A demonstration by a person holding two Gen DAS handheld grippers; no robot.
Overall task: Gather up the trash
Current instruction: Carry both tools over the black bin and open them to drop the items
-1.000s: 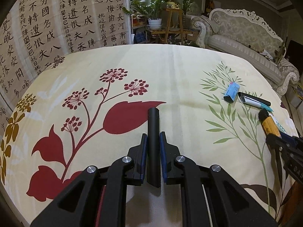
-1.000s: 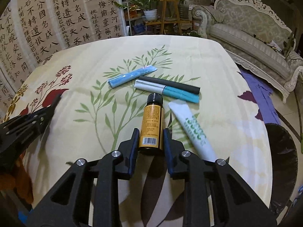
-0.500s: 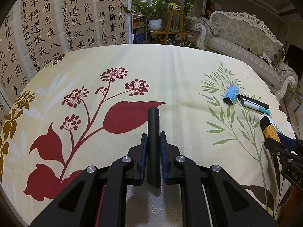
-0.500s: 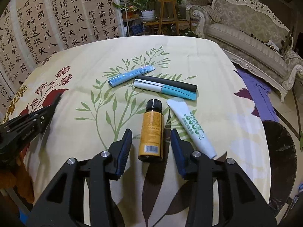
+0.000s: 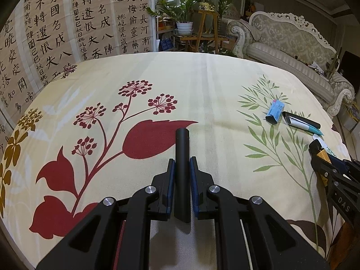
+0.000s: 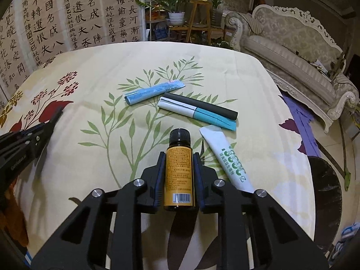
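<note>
My left gripper (image 5: 181, 164) is shut on a black tube (image 5: 182, 157) and holds it over the floral tablecloth (image 5: 202, 85). My right gripper (image 6: 179, 157) is shut on a small brown bottle with an orange label (image 6: 179, 171) and a black cap. Beyond it on the cloth lie a white tube with green print (image 6: 227, 157), a white and teal box (image 6: 198, 113), a black stick (image 6: 200, 104) and a blue sachet (image 6: 153, 91). The left gripper shows at the left edge of the right wrist view (image 6: 29, 135).
A dark round bin (image 6: 326, 202) stands on the floor past the table's right edge. An ornate sofa (image 6: 292, 51) is at the right, plants on a wooden stand (image 6: 198, 11) at the back, and a calligraphy screen (image 6: 56, 18) at the left.
The right gripper's jaws opened around the bottle half a second ago and have closed on it again. The left gripper still holds the black tube and has barely moved.
</note>
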